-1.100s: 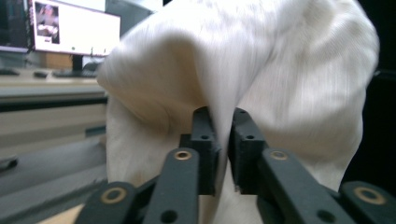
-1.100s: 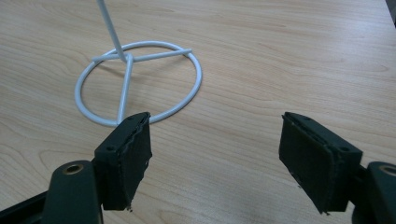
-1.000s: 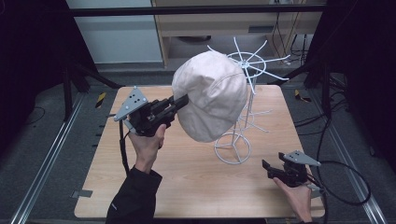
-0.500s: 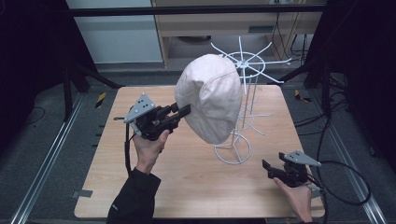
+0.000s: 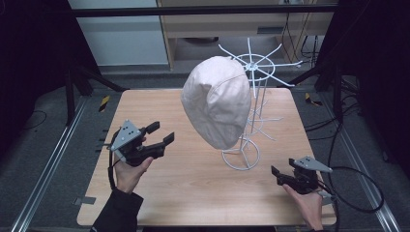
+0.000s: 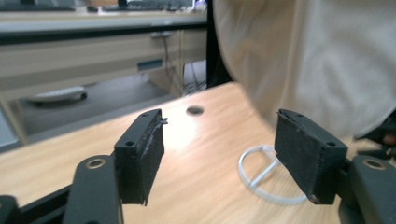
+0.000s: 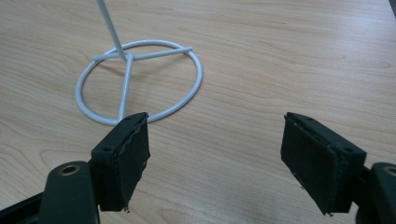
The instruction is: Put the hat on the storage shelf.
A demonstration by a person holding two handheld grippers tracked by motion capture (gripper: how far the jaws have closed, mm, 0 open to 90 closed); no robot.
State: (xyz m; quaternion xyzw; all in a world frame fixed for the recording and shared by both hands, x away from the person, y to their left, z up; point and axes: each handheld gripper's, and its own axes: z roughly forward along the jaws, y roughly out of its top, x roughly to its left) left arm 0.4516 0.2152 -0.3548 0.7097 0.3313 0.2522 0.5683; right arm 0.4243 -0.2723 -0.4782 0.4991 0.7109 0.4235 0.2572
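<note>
The cream cap is hanging on the white wire rack, standing on the surface. The left gripper fingers have just been spreading, released and empty, clearing the cap; the right gripper fingers are resting released, on standby.

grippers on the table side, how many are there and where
2: the left gripper is held over the table's left part, jaws open and empty, clear of the cap; the right gripper is at the front right corner.
</note>
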